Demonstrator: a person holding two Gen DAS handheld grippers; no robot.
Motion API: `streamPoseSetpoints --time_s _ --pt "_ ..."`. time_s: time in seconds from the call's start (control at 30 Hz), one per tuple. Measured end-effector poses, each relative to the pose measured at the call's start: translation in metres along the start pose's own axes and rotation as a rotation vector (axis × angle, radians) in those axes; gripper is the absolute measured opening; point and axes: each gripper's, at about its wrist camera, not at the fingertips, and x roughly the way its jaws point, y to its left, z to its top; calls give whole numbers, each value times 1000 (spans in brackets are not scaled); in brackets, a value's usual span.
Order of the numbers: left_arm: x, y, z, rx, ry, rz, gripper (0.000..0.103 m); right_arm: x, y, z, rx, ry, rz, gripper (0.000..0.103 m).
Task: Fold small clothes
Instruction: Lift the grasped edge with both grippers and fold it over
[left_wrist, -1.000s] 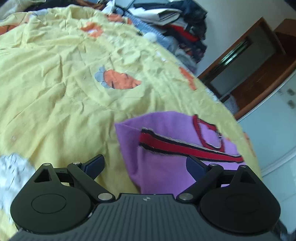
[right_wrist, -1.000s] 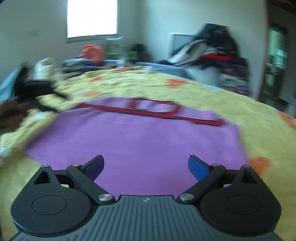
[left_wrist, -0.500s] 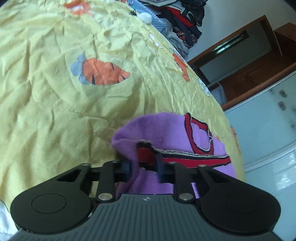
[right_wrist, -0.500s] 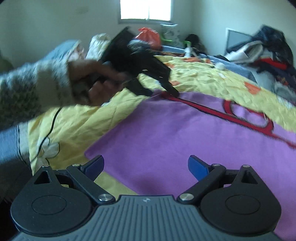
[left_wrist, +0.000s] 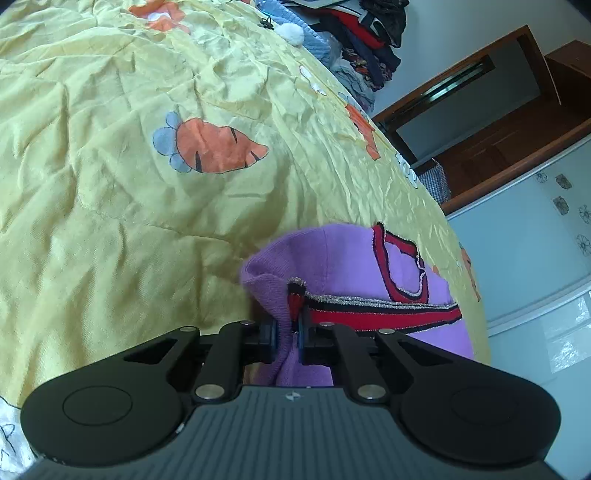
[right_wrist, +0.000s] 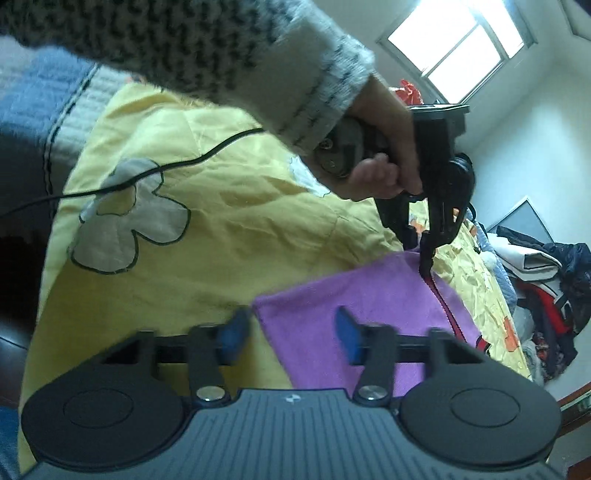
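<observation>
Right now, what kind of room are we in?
Most likely a bedroom in a home. The purple garment lies on a yellow quilt with carrot patches, clothes are piled at its far side, and a window lights plain walls.

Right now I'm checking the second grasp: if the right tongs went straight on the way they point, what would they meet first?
The purple garment: its near corner lies between the closing right tongs, whose pads don't yet press it. Depth is hard to judge.
</observation>
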Motion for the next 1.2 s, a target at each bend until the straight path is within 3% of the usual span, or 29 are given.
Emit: streamPoseSetpoints --time_s 0.03,0.13,0.23,0.47,0.67,0.83,1.2 --pt "0 0 0 -7 -3 -1 9 2 5 1 -24 1 -15 18" --pt "-4 1 2 -32 -13 -10 8 6 16 1 -80 -11 -66 6" --pt "-13 -5 4 -42 -29 -10 8 0 5 0 -4 -53 -88 5" --pt "-16 -57 18 33 -29 57 8 -26 -90 -22 535 -179 48 5" --pt "13 -114 27 55 -10 87 8 -44 -165 -82 891 -250 51 5" --pt "56 -154 28 38 11 107 8 -57 -200 -150 1133 -280 61 5" --pt "143 -234 12 55 66 93 8 -98 -223 -257 1396 -339 -40 4"
